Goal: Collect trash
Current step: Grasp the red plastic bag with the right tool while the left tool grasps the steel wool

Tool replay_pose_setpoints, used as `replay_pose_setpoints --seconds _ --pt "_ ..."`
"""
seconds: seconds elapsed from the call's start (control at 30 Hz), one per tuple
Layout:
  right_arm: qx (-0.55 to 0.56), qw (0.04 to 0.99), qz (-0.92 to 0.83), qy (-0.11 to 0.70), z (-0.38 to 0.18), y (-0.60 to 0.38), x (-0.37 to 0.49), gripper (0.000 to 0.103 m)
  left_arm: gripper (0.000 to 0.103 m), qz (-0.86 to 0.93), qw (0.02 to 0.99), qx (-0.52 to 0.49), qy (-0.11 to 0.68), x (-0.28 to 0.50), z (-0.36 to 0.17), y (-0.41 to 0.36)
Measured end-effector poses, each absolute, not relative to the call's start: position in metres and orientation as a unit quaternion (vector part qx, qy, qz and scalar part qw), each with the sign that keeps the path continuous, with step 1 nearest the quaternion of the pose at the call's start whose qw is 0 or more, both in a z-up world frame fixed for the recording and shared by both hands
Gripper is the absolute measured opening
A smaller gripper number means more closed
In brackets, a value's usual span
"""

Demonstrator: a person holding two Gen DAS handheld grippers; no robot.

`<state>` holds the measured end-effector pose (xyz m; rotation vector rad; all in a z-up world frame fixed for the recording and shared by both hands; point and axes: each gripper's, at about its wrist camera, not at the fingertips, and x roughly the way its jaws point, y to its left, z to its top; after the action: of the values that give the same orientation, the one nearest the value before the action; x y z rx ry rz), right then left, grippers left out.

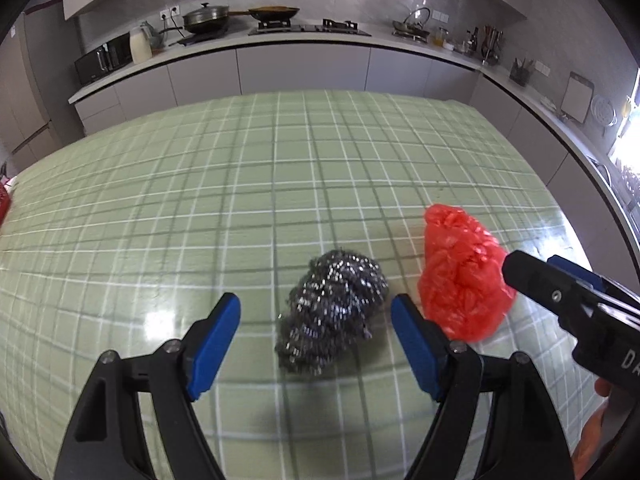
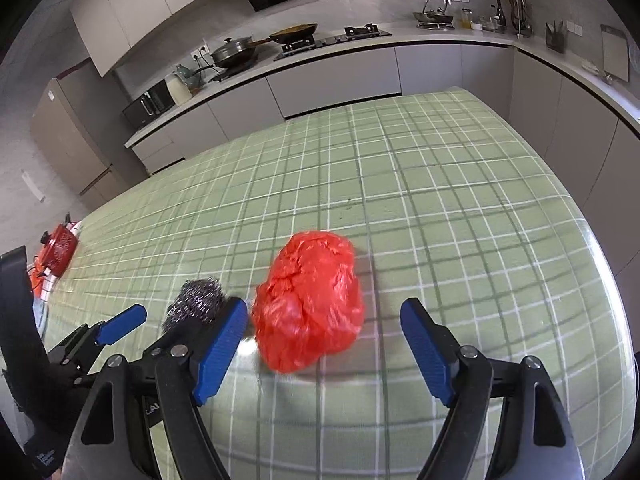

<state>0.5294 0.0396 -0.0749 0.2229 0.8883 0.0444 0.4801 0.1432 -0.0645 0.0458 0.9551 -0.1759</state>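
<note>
A steel wool scrubber (image 1: 334,312) lies on the green checked tablecloth (image 1: 200,200). My left gripper (image 1: 316,326) is open, its blue fingers on either side of the scrubber's near end, not touching it. A crumpled red plastic bag (image 1: 460,276) lies just right of the scrubber. My right gripper (image 2: 324,332) is open around the red bag (image 2: 312,304), which sits between its fingers. The scrubber (image 2: 198,298) shows partly behind the right gripper's left finger (image 2: 222,344). The right gripper's body also shows in the left wrist view (image 1: 560,304).
A red packet (image 2: 58,250) lies at the table's far left edge. Beyond the table a kitchen counter (image 1: 280,40) carries pans, a kettle and a microwave. The tablecloth stretches far ahead of both grippers.
</note>
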Motion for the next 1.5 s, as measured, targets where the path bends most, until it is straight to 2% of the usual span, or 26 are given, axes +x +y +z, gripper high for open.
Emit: replay_pose_setpoints --seconds 0.4,0.5,0.57,0.63,0.67,0.73,0.77,0.97,1.2,1.5 --pt "0.099 0.885 0.015 0.455 -0.105 0.051 0.567 0.081 0.077 -0.074 0.88 0.027 0.468 0.486 -0.084 0.144" --pt "0.087 0.883 0.021 0.46 -0.111 0.059 0.572 0.081 0.07 -0.071 0.883 0.022 0.464 0.483 -0.08 0.148" --pt "0.084 0.881 0.028 0.464 -0.113 0.064 0.575 0.081 0.059 -0.068 0.885 0.017 0.46 0.482 -0.079 0.156" --pt "0.081 0.882 0.034 0.462 -0.114 0.067 0.577 0.081 0.055 -0.068 0.885 0.014 0.461 0.482 -0.079 0.166" --pt "0.082 0.884 0.036 0.459 -0.114 0.068 0.576 0.08 0.052 -0.067 0.885 0.013 0.461 0.482 -0.079 0.171" --pt "0.082 0.884 0.046 0.458 -0.115 0.071 0.576 0.063 0.049 -0.067 0.885 0.012 0.46 0.481 -0.078 0.18" --pt "0.084 0.881 0.055 0.462 -0.116 0.072 0.577 0.049 0.049 -0.068 0.885 0.012 0.46 0.481 -0.078 0.192" --pt "0.083 0.884 0.062 0.455 -0.115 0.074 0.576 0.044 0.045 -0.066 0.884 -0.004 0.462 0.479 -0.076 0.206" --pt "0.087 0.888 0.063 0.448 -0.106 0.066 0.559 0.044 0.044 -0.062 0.881 -0.019 0.469 0.46 -0.076 0.22" --pt "0.076 0.891 0.073 0.442 -0.095 0.045 0.529 0.044 0.044 -0.059 0.888 -0.017 0.455 0.419 -0.062 0.198"
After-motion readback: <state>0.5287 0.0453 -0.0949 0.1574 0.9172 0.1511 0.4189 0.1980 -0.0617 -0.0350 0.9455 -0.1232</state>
